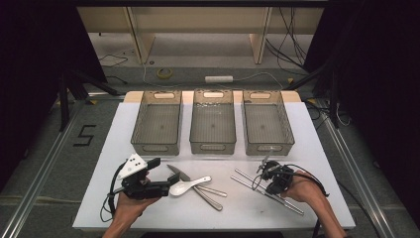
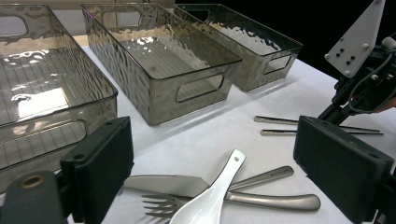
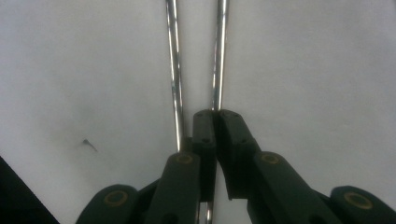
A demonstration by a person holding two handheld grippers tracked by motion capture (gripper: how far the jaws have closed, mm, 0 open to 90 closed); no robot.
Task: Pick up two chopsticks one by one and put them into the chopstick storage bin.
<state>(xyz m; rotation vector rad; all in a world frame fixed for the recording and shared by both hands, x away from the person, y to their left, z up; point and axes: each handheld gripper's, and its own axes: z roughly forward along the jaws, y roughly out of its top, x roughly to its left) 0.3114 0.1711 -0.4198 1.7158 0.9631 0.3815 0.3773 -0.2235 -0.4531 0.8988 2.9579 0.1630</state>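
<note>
Two metal chopsticks point(image 1: 244, 175) lie side by side on the white table top, right of centre. My right gripper point(image 1: 262, 179) is down on them, shut on the right-hand chopstick point(image 3: 219, 56); the other chopstick point(image 3: 173, 70) runs just beside its left jaw. My left gripper point(image 1: 161, 175) is held low and open at the front left, its jaws pointing right. Ahead between its pads point(image 2: 100, 163) lie a white spoon point(image 2: 219, 186), a knife point(image 2: 163, 183) and a fork point(image 2: 159, 205), untouched. The left gripper view also shows the right gripper point(image 2: 332, 111) on the chopsticks point(image 2: 280, 120).
Three smoky see-through bins point(image 1: 154, 147) point(image 1: 212, 148) point(image 1: 269, 148) stand in a row along the back of the white table point(image 1: 124, 129), with nothing in them. The spoon point(image 1: 190, 184), knife point(image 1: 176, 171) and fork point(image 1: 214, 201) overlap in a small heap at front centre. Black curtains flank the table.
</note>
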